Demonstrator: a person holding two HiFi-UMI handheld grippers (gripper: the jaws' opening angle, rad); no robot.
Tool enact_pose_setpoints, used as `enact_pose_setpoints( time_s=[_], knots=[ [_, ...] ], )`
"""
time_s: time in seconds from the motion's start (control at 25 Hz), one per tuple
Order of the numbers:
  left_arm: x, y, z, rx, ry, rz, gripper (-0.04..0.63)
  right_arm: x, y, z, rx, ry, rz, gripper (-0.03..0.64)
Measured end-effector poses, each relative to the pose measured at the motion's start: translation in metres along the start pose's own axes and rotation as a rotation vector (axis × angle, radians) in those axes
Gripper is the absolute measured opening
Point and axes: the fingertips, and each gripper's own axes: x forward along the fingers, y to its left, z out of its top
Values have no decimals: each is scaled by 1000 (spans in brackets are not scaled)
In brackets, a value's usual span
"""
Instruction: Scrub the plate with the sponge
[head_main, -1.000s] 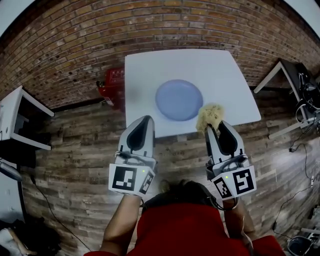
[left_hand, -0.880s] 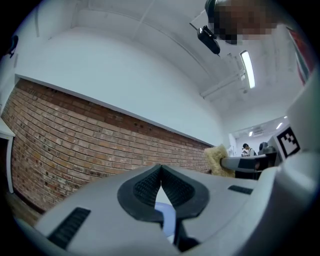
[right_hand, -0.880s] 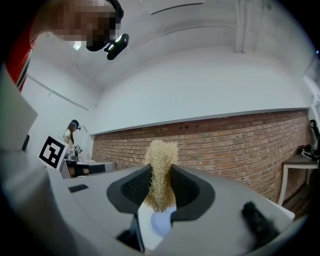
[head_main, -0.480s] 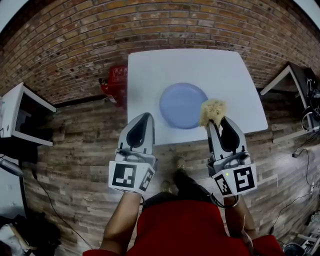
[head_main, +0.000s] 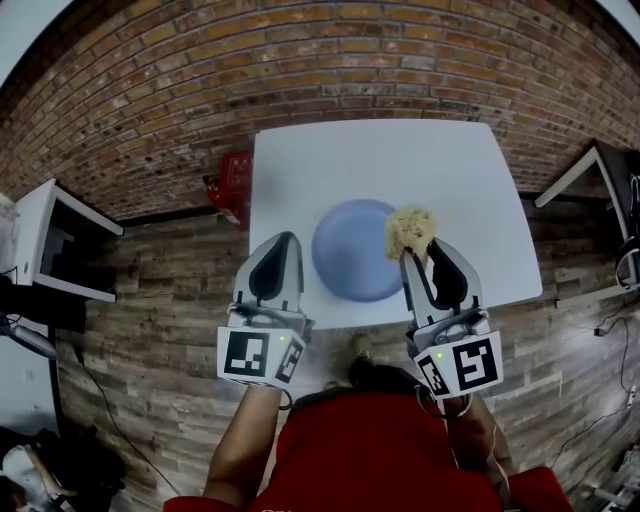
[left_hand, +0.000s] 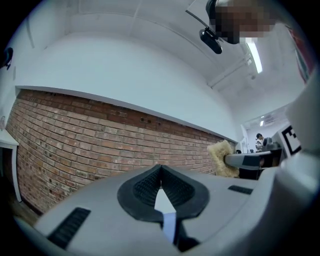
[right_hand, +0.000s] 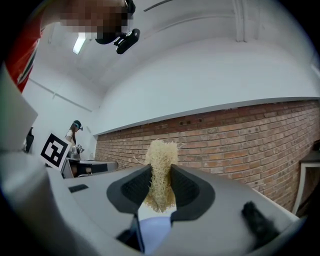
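**Sponge clamped in right gripper over plate's right edge, left gripper shut and empty**

The blue plate (head_main: 352, 262) lay flat on the white table (head_main: 400, 160), in the half nearer the person. The right gripper (head_main: 410, 258) reached in from the plate's near-right side. Its jaws were pinched on a tan, fibrous sponge (head_main: 410, 232), with the pads pressed into both of its sides and the tuft poking out past the tips. From the head view the sponge overlapped the plate's right rim. Whether it touched the plate could not be told.

The left gripper (head_main: 284, 242) sat at the plate's left side, its tip just beside the rim. Its jaws were closed tip to tip with nothing between them.

Both grippers pointed away from the person toward the brick wall (head_main: 300, 60) beyond the plate. A red object (head_main: 233, 175) stood on the wood floor (head_main: 150, 300), left of the plate and past the table edge. The person's red top (head_main: 370, 455) showed on the near side of the plate.
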Motion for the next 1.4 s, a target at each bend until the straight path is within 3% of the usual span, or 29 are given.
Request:
enact_pose_setpoints(
  time_s=[0.32,0.72,1.04,1.12,1.4],
  knots=[
    [49,3,-23,19,58,59,15,41,-33,-12,-6,27,54,120],
    [86,29,-79,-52,246,65,17,85,-52,-39,-5,116,30,120],
    [100,43,-112,-81,367,33,22,111,-54,-72,20,258,-8,120],
    [102,46,-122,-91,400,25,103,118,-52,-81,22,294,-10,120],
    [106,50,-167,-106,549,-2,169,138,-41,-132,58,469,-4,120]
  ],
)
